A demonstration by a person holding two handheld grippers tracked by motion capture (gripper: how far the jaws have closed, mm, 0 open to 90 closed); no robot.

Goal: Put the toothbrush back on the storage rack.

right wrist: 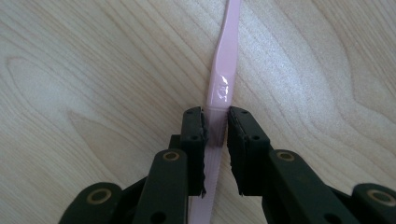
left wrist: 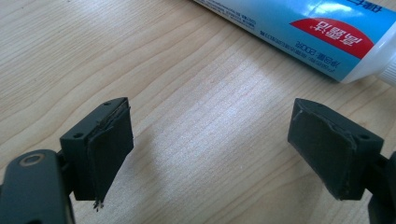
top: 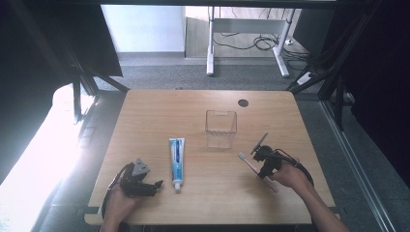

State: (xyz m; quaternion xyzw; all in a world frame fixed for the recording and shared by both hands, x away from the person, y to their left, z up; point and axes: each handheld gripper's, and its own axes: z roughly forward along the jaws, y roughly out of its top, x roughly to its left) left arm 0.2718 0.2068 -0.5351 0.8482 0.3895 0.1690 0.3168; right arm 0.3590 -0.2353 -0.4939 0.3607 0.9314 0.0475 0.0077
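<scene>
A pink toothbrush [top: 250,166] [right wrist: 223,70] lies on the wooden table [top: 145,125] at the right. My right gripper [top: 263,170] [right wrist: 215,116] is shut on its handle, with both pads against its sides, low over the wood. A blue and white toothpaste tube [top: 177,159] [left wrist: 303,32] lies flat near the middle, cap toward the front edge. My left gripper [top: 155,185] [left wrist: 210,140] rests at the front left, just left of the tube's cap, open with bare wood between its jaws.
A clear plastic holder [top: 221,128] stands upright beyond the toothbrush, near the table's middle. A round cable hole [top: 243,103] sits at the far edge. Dark frame posts flank the table on both sides.
</scene>
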